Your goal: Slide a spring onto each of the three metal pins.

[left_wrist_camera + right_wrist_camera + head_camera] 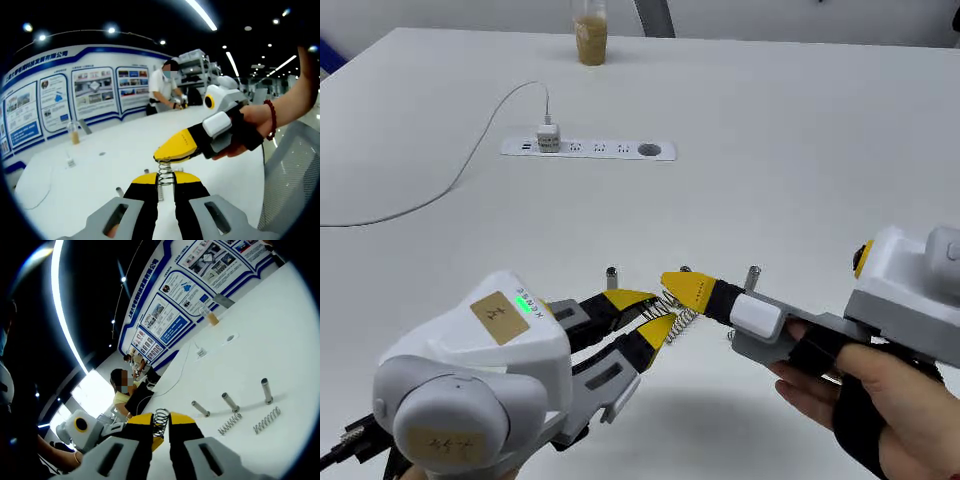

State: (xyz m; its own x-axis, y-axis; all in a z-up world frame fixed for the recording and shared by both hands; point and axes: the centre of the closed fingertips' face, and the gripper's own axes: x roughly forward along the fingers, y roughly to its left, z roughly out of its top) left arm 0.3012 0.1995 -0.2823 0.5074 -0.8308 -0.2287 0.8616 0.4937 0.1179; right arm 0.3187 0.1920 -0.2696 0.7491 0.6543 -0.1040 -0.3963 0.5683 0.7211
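Lower centre of the head view: left gripper [660,310], yellow-tipped, clenched on one end of a spring [678,314]. Right gripper [680,288], entering from the right edge, clenched on the other end of the same spring. The spring hangs between the two, seemingly off the table [800,150].

Right of centre in the right gripper view: three upright pins in a row, all bare, namely left pin [200,408], middle pin [230,402] and right pin [267,390]. Just below them, flat on the table, lie a second spring [230,423] and a third spring [266,420].

Top of the head view: power strip [588,148] and cup [590,35].

Handling note (a judgement): one gripper should release so the other carries the spring alone. It should grip near one end, leaving the open end free. Line the coil's axis up with a pin, lower it straight, and let go once it is seated. A light squeeze is best, since the coil probably deforms or flicks away easily.
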